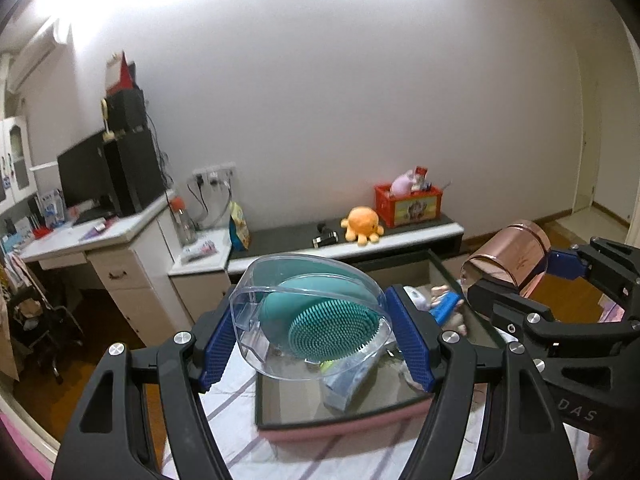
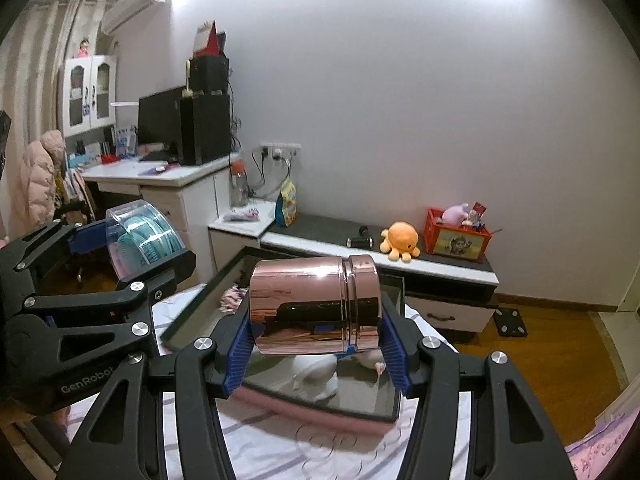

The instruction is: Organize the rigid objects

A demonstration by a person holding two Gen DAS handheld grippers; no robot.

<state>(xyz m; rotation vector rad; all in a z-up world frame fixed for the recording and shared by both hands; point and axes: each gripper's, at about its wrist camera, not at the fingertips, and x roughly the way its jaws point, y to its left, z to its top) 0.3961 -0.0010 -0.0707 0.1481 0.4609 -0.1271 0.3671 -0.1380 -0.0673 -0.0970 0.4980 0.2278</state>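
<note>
Left gripper [image 1: 316, 334] is clamped on a clear plastic case holding a teal silicone brush [image 1: 316, 316]; right gripper [image 2: 316, 344] is clamped on a rose-gold metal canister [image 2: 314, 306]. Both hang above the pink-rimmed storage box [image 2: 320, 412]. Risk: smooth curved surfaces may slip from the pads, and close grippers may collide.

We see a bedroom with a plain white wall [image 2: 400, 120] and wood floor [image 2: 540, 344].

Along the wall runs a low cabinet [image 2: 440, 272] with a dark top; to its left stands a white desk [image 2: 160, 184] bearing a black monitor [image 2: 158, 120]. Beyond it we find a glass-door cupboard [image 2: 90, 96], an air conditioner [image 2: 132, 4] and bright ceiling glare.
</note>
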